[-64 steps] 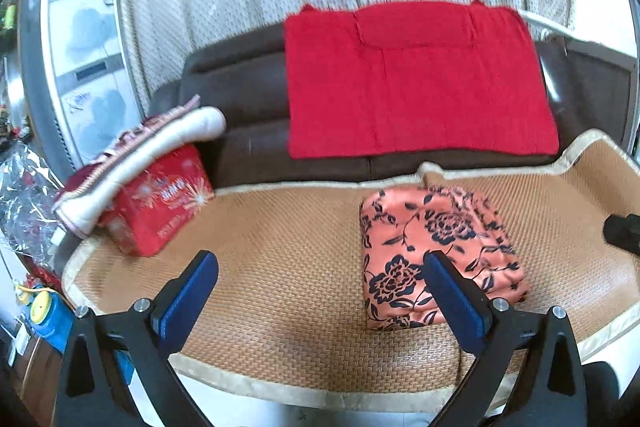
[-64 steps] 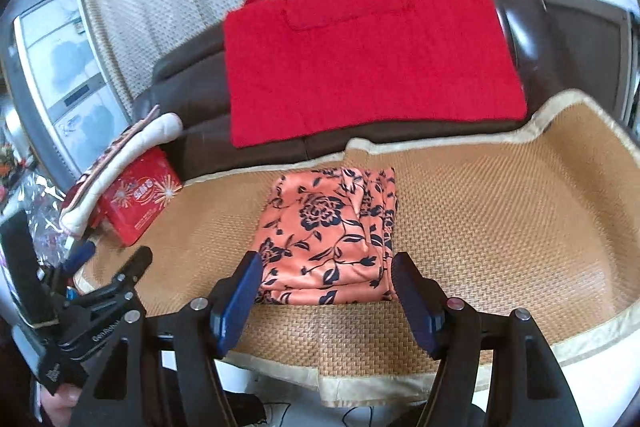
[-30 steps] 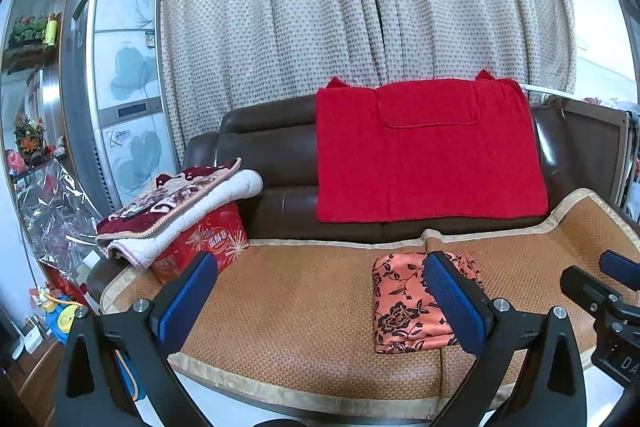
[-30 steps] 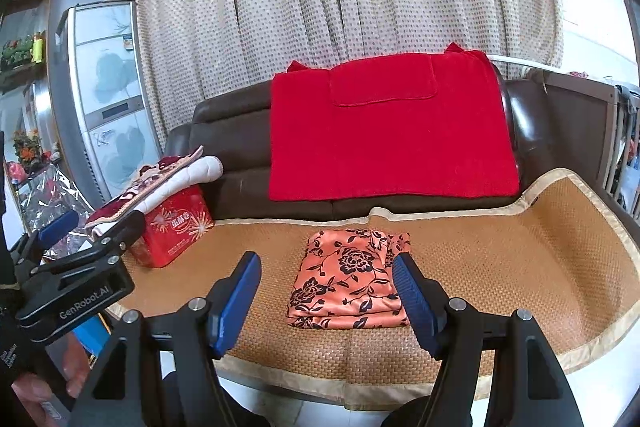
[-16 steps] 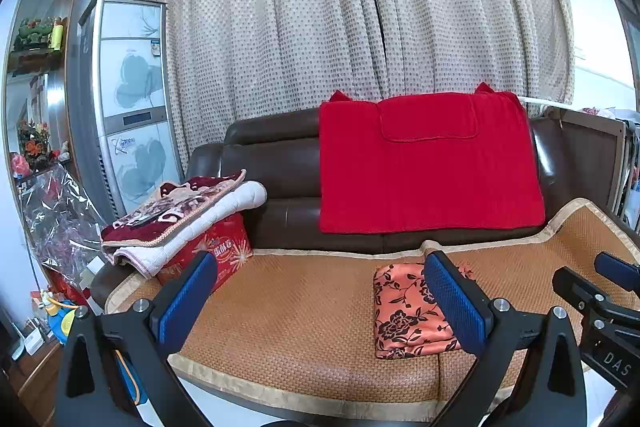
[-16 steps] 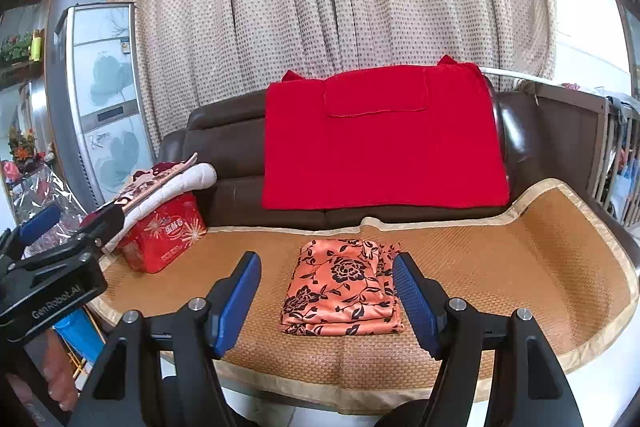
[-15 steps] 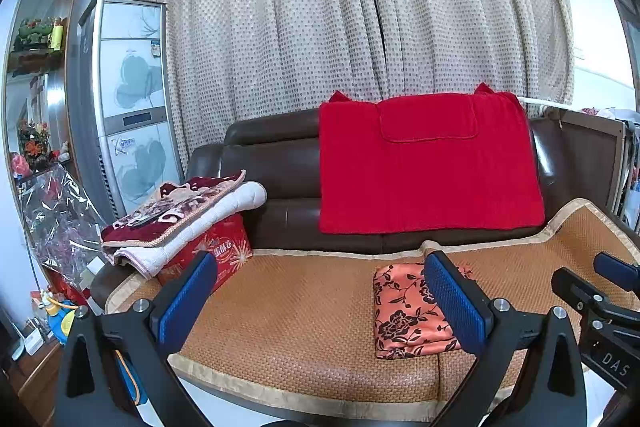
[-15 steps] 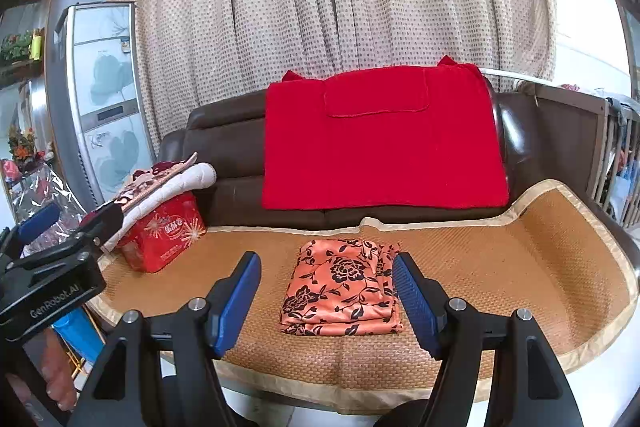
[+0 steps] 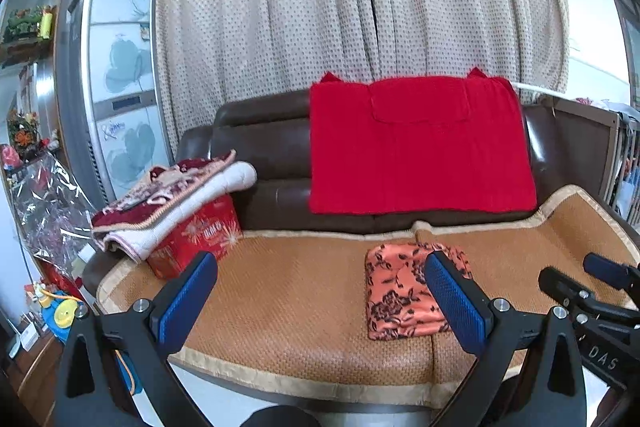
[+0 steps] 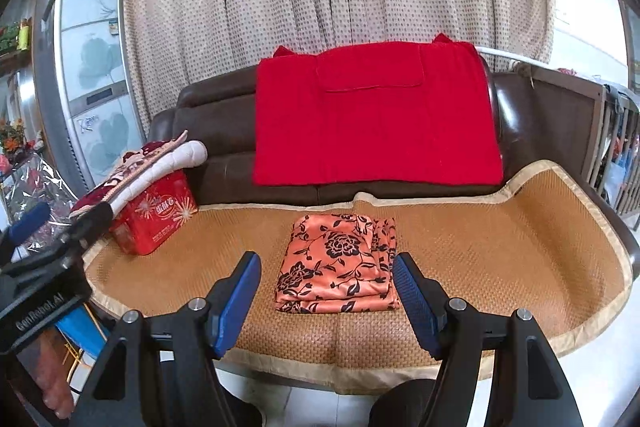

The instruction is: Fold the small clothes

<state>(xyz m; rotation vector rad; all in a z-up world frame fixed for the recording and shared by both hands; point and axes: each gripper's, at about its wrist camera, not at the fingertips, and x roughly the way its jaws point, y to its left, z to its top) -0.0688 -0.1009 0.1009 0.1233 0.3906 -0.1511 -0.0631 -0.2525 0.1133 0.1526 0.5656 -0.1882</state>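
From my left wrist view, my left hand-held gripper hangs with its jaws wide apart and nothing between them. The folded floral garment lies flat on the woven mat covering the sofa seat, partly hidden behind my right-side blue pad.

From my right wrist view, my right hand-held gripper also stands apart and empty, short of the garment, which sits centred on the mat below a red cloth draped over the sofa back.
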